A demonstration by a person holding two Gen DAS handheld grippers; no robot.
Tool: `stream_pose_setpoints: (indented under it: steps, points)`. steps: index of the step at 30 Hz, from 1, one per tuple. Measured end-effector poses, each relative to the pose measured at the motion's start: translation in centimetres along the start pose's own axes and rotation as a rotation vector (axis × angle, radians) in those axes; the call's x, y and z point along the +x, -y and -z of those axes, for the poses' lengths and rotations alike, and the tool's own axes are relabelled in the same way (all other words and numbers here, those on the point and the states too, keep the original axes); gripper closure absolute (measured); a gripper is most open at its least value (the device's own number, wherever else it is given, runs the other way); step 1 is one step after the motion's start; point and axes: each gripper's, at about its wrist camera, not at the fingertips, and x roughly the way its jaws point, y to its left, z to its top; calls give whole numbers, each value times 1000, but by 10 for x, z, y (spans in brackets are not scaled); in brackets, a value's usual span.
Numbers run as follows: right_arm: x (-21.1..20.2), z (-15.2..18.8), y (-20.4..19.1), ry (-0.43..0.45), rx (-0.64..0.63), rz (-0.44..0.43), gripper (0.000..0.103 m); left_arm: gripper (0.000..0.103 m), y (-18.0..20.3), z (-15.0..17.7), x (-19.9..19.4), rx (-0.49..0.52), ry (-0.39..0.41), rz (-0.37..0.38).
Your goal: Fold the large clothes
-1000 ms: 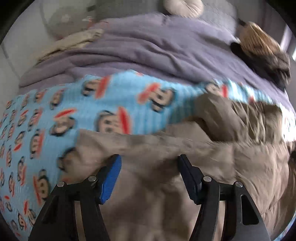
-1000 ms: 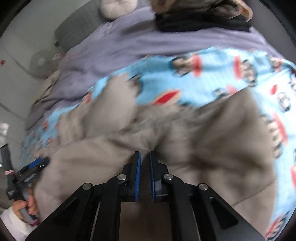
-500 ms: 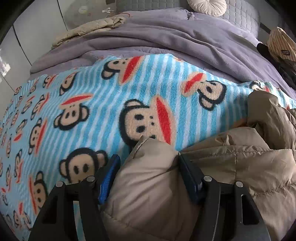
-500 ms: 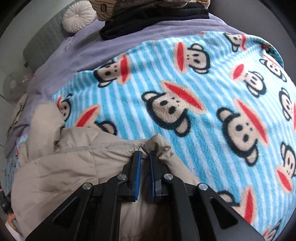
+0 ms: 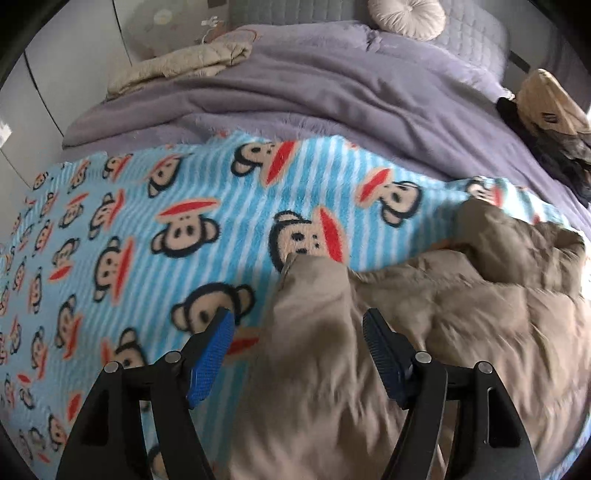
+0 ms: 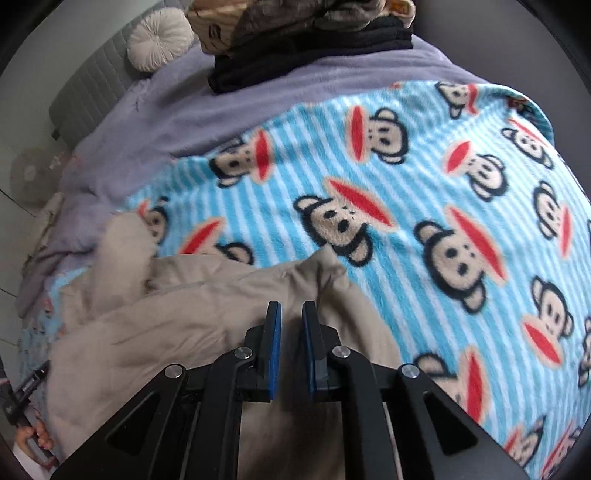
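A beige puffer jacket [image 5: 424,332] lies on a blue striped monkey-print blanket [image 5: 147,221] spread over the bed. My left gripper [image 5: 297,321] straddles the jacket's left corner. Its jaws are opening, and blanket shows between the left pad [image 5: 210,354] and the fabric, so it does not grip. In the right wrist view the jacket [image 6: 184,325] fills the lower left, with its other corner just ahead of my right gripper [image 6: 291,308]. Those jaws are opening too, a narrow gap between the pads with jacket fabric seen under it.
A purple duvet [image 5: 332,92] covers the bed's far half. On it lie a round cushion [image 5: 406,14], a folded beige garment [image 5: 184,62] at the far left and a pile of dark and tan clothes [image 6: 314,37]. A hand [image 6: 29,439] shows at the right view's lower left edge.
The jacket, blurred and in motion a second ago, now rests on the blanket. The left jaws have widened off the corner. The right pads, shut on fabric before, have parted slightly.
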Motion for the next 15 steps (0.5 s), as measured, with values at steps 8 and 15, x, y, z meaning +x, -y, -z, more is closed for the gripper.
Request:
stream_pose_setpoints:
  steps: [8, 15]
  points:
    - [-48, 55, -9, -33, 51, -71, 57, 29, 8, 46, -50, 10, -32, 41]
    - [-79, 102, -4, -70, 95, -102, 55, 4, 14, 82, -70, -3, -62, 69]
